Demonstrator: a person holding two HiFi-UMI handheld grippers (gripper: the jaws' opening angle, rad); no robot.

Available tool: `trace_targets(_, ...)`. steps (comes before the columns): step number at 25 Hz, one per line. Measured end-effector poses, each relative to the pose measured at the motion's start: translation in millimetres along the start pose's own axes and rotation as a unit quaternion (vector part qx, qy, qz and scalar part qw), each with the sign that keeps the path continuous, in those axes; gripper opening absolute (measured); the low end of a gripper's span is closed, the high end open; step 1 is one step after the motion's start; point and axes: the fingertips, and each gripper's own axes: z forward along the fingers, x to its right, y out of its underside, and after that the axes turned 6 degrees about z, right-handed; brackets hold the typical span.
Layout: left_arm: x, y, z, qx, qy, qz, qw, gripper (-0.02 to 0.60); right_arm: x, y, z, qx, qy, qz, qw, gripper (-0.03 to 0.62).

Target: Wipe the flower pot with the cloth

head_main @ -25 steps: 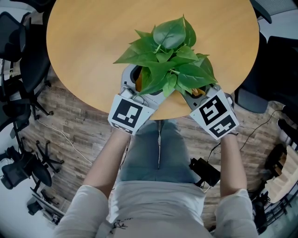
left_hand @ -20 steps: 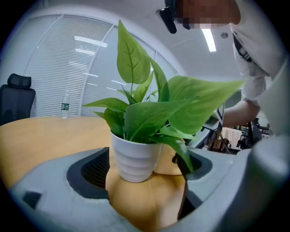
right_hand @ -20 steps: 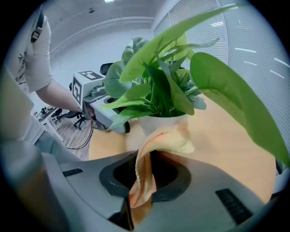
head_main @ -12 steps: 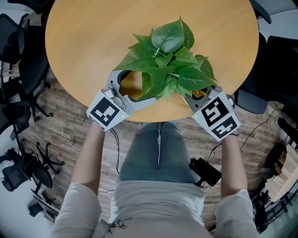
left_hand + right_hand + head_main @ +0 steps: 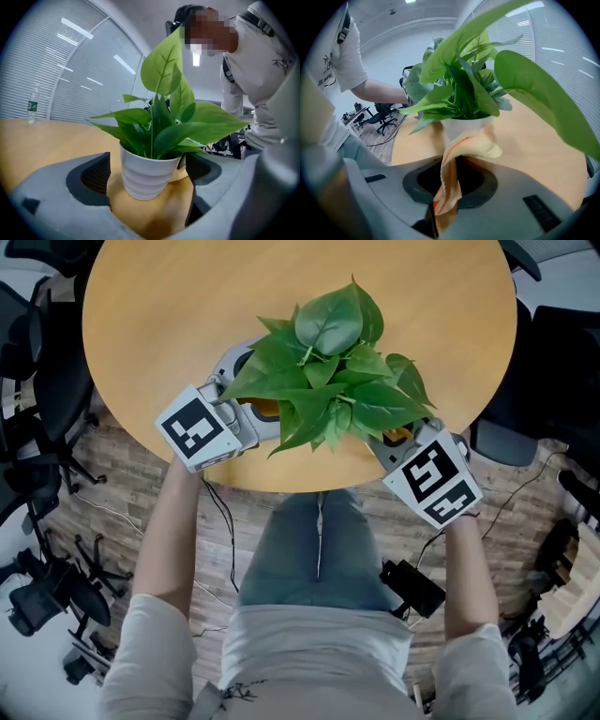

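Two grippers flank the white flower pot (image 5: 146, 176), which stands by the near edge of the round table (image 5: 178, 296). Left gripper (image 5: 253, 390) has its jaws opening around the pot, pads clear of it; right gripper (image 5: 451, 187) is clamped on the orange cloth (image 5: 478, 143), whose free end appears to touch the pot. Risk: unbraced, the pot may slide or tip toward that edge under a firm wipe.

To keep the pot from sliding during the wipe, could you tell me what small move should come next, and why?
Probably close the left tongs on the flower pot to steady it: they are opening, with the pot between them untouched, while the right tongs hold the cloth against its side.
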Motion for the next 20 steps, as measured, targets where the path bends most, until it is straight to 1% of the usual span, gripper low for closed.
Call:
trace_targets(3, 1, -4, 9, 0.002, 0.031, 0.007, 0.9995, 0.491, -1, 0, 0, 0.001, -0.001, 0.002, 1.000, 0.057)
trace_targets(5, 3, -5, 12, 0.001, 0.041, 0.008, 0.9991, 0.488, -2, 0, 0, 0.001, -0.001, 0.002, 1.000, 0.057)
trace_targets(7, 4, -4, 13, 0.000, 0.042, 0.007, 0.9991, 0.478, -2, -1, -1, 0.000, -0.003, 0.001, 1.000, 0.057)
trace_targets(10, 4, -4, 13, 0.002, 0.034, 0.005, 0.9994, 0.472, 6, -1, -6, 0.003, 0.001, 0.011, 1.000, 0.057)
trace_targets(15, 3, -4, 12, 0.006, 0.017, 0.001, 0.9998, 0.471, 42, -6, -15, 0.007, 0.046, 0.028, 0.999, 0.057)
trace_targets(17, 3, -4, 11, 0.006, 0.009, -0.001, 0.9999, 0.471, 49, -11, -12, 0.005, 0.050, 0.024, 0.998, 0.057)
trace_targets(20, 2, -3, 10, 0.006, -0.005, -0.004, 1.0000, 0.471, 48, -21, -3, 0.001, 0.047, 0.003, 0.999, 0.057)
